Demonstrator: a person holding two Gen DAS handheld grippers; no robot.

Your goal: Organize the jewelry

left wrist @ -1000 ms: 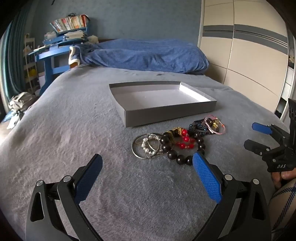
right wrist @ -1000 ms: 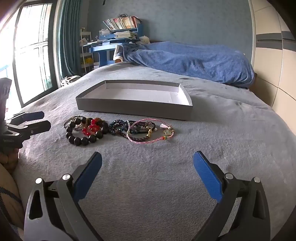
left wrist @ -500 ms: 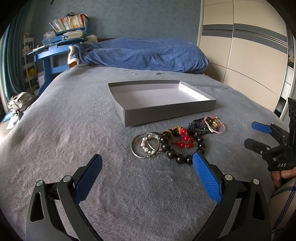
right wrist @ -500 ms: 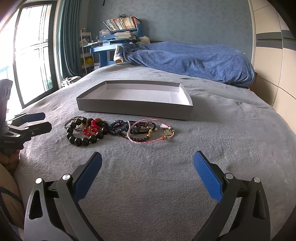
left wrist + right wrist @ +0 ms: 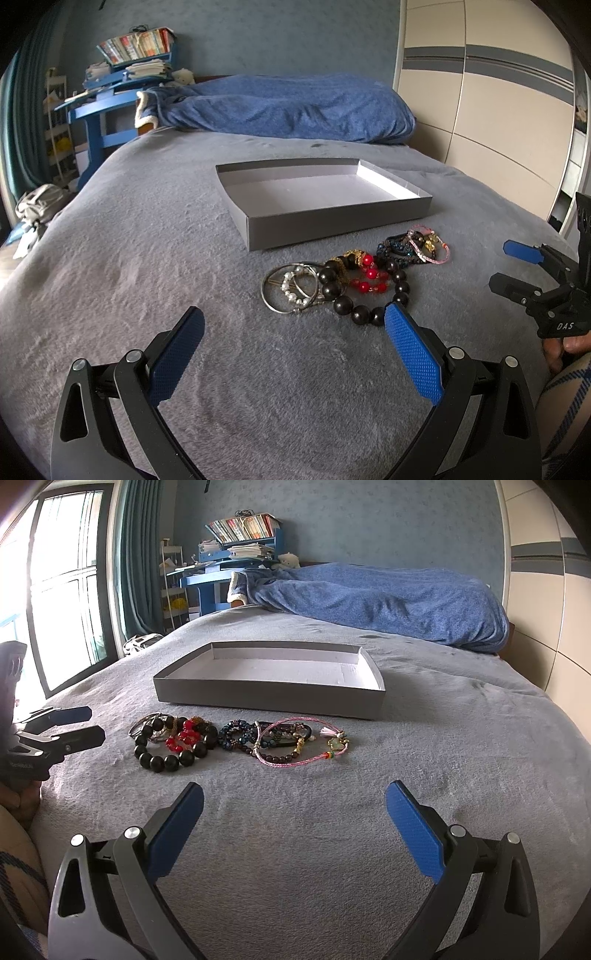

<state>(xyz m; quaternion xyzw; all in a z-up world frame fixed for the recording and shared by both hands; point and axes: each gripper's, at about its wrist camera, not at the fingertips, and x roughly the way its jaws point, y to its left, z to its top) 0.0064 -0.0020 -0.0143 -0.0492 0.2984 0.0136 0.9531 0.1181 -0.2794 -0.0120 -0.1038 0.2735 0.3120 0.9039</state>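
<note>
Stretching across both views, a grey bed cover (image 5: 147,229) is carrying everything, with a rumpled blue blanket (image 5: 288,107) lying at its far end. Beyond that, a blue desk (image 5: 207,579) piled with books is standing by the curtained window (image 5: 66,590), and pale wardrobe doors (image 5: 491,110) are running along the other side.

A shallow grey box (image 5: 332,219) is sitting open on the cover with nothing inside it. Just in front of its near wall, a heap of jewelry is lying in a row on the cover, outside the box.

The left gripper (image 5: 293,326) is hovering low over the cover with its blue pads spread wide, gripping nothing; its right pad is showing just in front of the black bead bracelet (image 5: 369,295). The right gripper (image 5: 293,805) is likewise hanging released and empty, short of the pile.

Within the heap, the black bead bracelet is looping around red beads (image 5: 371,275). Silver bangles (image 5: 288,290) are lying beside it at the left end, with a pearl strand across them. Dark blue beaded bracelets (image 5: 240,734) are sitting in the middle, and a pink cord bracelet (image 5: 295,742) with small charms is ending the row on the right.
</note>
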